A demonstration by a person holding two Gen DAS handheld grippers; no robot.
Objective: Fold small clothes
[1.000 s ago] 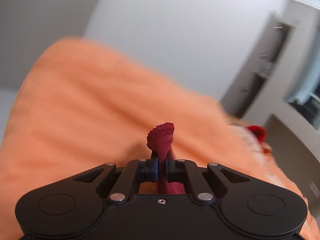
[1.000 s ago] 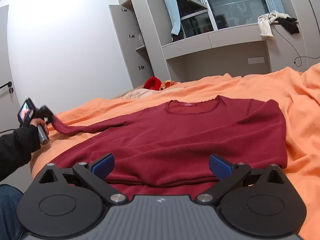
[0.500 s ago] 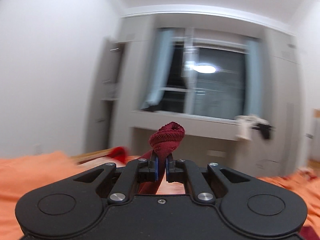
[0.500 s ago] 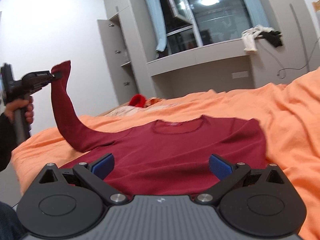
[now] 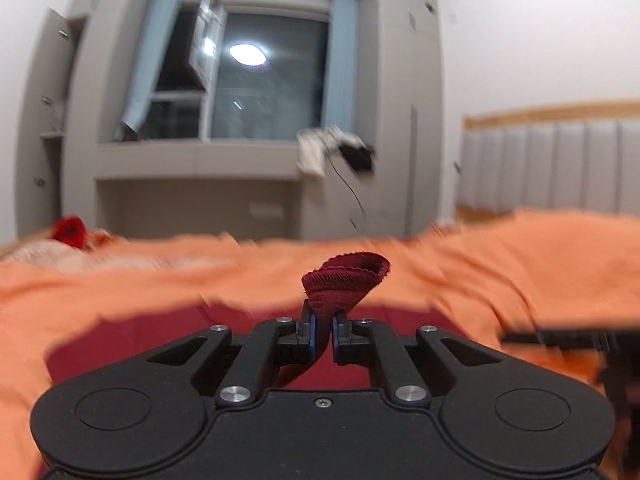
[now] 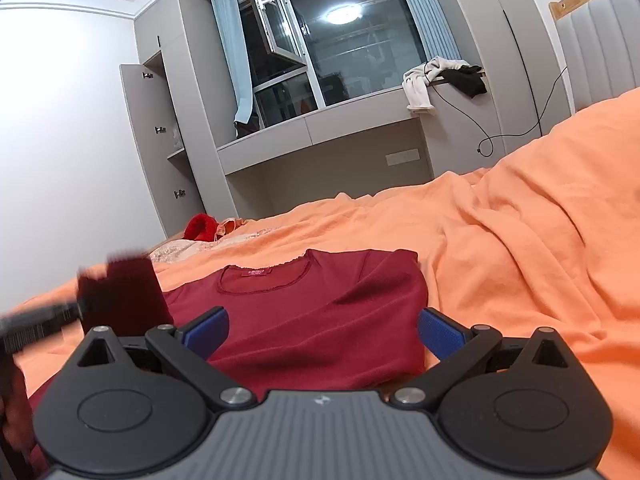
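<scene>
On an orange bed cover, we fold a dark red long-sleeved top that lies flat with its neckline toward the window. Our left tool has its pads pressed together on the sleeve cuff, whose scalloped edge fans out just above the pinch, while the rest of the sleeve hangs down behind the fingers toward the body of the top. We judge the cuff is held this way so the sleeve can be carried inward and laid across the chest, the usual first fold for a garment of this kind. In the right wrist view the left tool shows as a blurred dark bar at the left edge, with the raised sleeve beside it above the near left part of the top.

Our right tool hovers low over the hem end of the top, its blue pads spread wide and gripping nothing. It points level along the garment toward the neckline, and we judge it waits there to pin or smooth the cloth once the sleeve comes down. The left tool is aimed roughly across the bed, tipped slightly upward, so that the headboard stands at its right. The top's right side appears already tucked under, though the fold line is partly hidden. A small red garment rests well apart at the bed's far corner.
</scene>
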